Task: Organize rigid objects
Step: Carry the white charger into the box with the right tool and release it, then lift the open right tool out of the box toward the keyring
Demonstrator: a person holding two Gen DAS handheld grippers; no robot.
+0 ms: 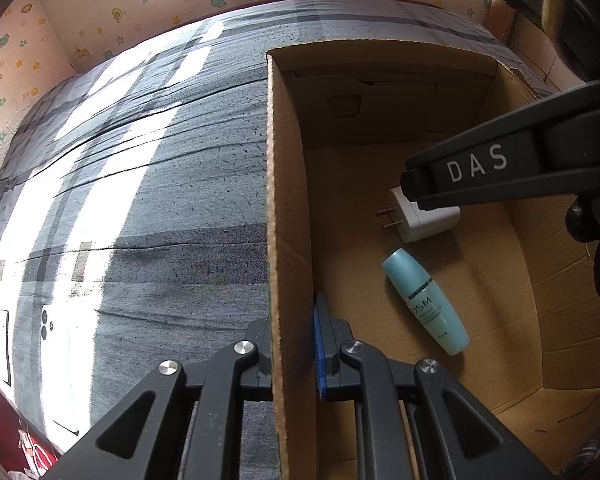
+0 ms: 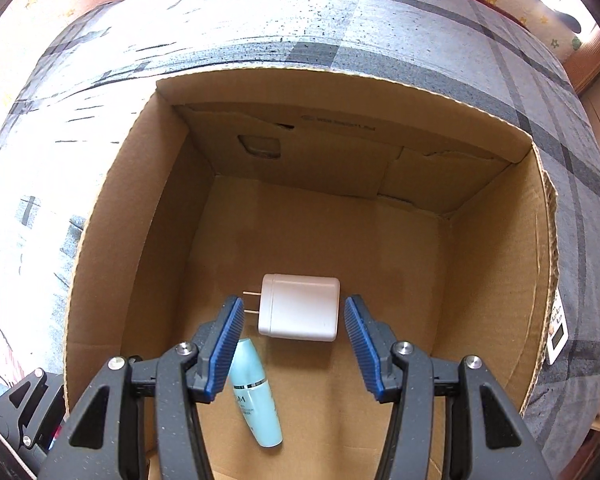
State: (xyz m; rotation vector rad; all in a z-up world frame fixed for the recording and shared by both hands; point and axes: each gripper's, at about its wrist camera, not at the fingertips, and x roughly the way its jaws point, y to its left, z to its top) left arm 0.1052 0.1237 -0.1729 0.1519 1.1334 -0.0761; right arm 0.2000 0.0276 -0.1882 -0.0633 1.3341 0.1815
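An open cardboard box [image 2: 112, 216] stands on a grey plaid bed. On its floor lie a white plug charger [image 2: 300, 307], prongs to the left, and a teal bottle [image 2: 256, 396]; both also show in the left wrist view, the charger [image 1: 424, 218] and the bottle [image 1: 424, 300]. My right gripper [image 2: 294, 344] is open above the charger, which lies loose between and beyond the blue pads. It shows from the side in the left wrist view [image 1: 416, 188]. My left gripper [image 1: 292, 344] is shut on the box's left wall [image 1: 284, 208], one finger outside, one inside.
The grey plaid bedcover [image 1: 148, 184] spreads left of the box. White flat objects [image 1: 56, 360] lie on it at the lower left. A small white device [image 2: 556, 336] lies by the box's right side. Patterned wallpaper runs behind the bed.
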